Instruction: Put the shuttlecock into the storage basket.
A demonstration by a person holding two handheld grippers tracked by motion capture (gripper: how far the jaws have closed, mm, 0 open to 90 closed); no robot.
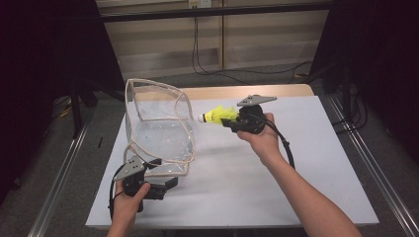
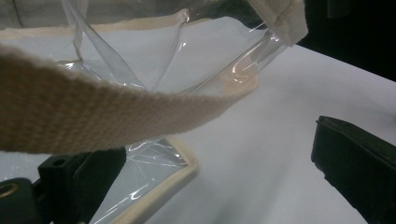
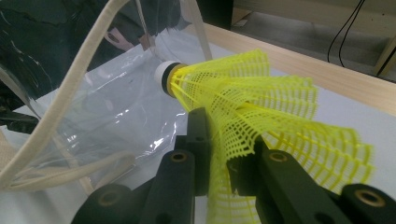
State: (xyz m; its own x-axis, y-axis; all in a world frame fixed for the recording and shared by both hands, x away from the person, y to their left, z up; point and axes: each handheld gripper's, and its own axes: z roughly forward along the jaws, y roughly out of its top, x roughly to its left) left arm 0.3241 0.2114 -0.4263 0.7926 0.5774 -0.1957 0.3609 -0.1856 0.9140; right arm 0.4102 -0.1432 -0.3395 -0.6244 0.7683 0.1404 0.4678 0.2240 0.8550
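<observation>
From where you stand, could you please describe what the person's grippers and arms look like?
Both the left gripper and the right gripper are black, each topped by a grey three-cornered plate and trailing a black cable. Their jaws are blocky black bars with brass-coloured pivot holes. The forearms are bare, with no sleeves in sight.

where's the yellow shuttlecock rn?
High view: the yellow mesh-skirted plastic shuttlecock is held above mid-table in the right gripper, white cork tip pointing left at the clear plastic bag with beige fabric trim.
</observation>
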